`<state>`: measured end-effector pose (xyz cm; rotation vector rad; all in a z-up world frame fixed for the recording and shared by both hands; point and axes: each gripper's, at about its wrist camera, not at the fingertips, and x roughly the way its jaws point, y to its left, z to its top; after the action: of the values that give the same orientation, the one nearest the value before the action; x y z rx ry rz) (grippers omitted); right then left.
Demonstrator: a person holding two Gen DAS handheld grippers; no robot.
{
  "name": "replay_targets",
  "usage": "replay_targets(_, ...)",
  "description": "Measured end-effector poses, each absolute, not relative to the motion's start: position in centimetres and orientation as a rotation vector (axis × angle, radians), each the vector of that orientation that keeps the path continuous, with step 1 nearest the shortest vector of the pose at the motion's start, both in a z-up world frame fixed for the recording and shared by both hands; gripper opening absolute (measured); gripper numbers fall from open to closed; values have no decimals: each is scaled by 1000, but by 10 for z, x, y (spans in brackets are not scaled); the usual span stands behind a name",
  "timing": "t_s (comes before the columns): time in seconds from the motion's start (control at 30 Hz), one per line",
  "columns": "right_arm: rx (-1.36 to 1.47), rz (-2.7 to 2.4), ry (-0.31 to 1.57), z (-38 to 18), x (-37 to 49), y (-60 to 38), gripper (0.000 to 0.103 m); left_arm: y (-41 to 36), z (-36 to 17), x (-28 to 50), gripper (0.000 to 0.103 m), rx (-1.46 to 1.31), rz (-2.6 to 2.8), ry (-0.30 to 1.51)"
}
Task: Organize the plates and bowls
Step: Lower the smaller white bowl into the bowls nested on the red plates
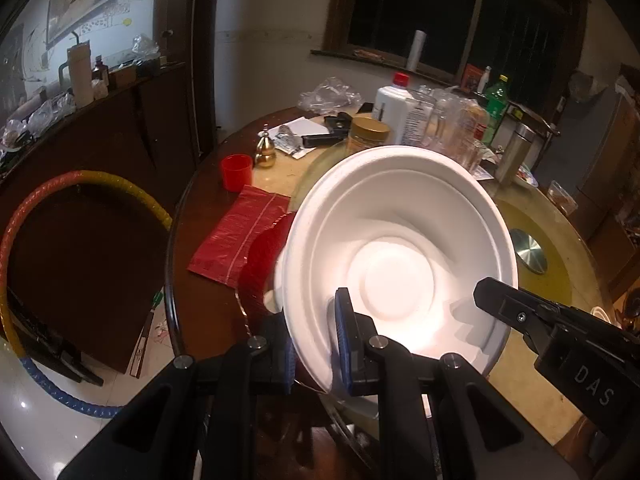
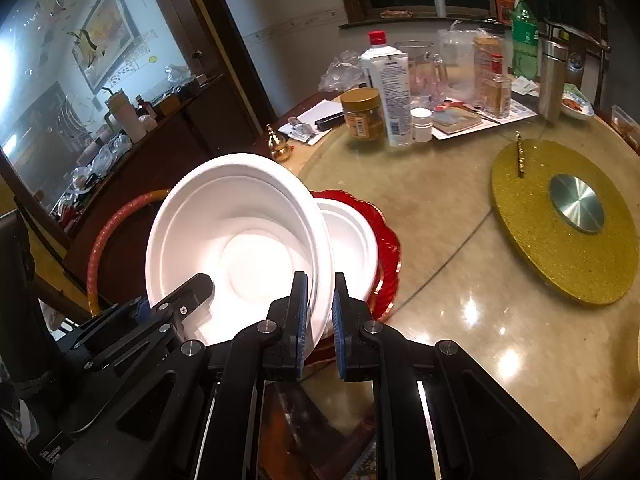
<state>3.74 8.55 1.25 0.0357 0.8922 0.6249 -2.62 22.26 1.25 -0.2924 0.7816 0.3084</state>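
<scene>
Over the near edge of the round worktop (image 2: pixel 460 240), a white bowl (image 1: pixel 400 256) hangs tilted, mouth toward both cameras, gripped on its rim from two sides. Left gripper (image 1: pixel 316 344): jaws pinching the bowl's lower-left rim, one blue pad inside, one outside. Right gripper (image 2: pixel 320 316): jaws pinching the rim on the opposite side, seen centre-bottom of the right wrist view; in the left wrist view it reaches in from lower right. Behind the held bowl, centre of the right wrist view, a second white bowl (image 2: pixel 352 240) sits on a red plate (image 2: pixel 390 244) w/ scalloped edge. Red plastic bag (image 1: pixel 240 236) lies flat just left of the plate; red cup (image 1: pixel 237 171) stands beyond it. Jars & bottles crowd the far side, upper right. Gold turntable disc (image 2: pixel 532 240) at right.
</scene>
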Motion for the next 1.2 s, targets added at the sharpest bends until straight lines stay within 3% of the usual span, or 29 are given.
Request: replay_targets(1.2, 25, 604, 979, -10, 79, 112, 12, 241, -8, 17, 17, -259, 340, 886)
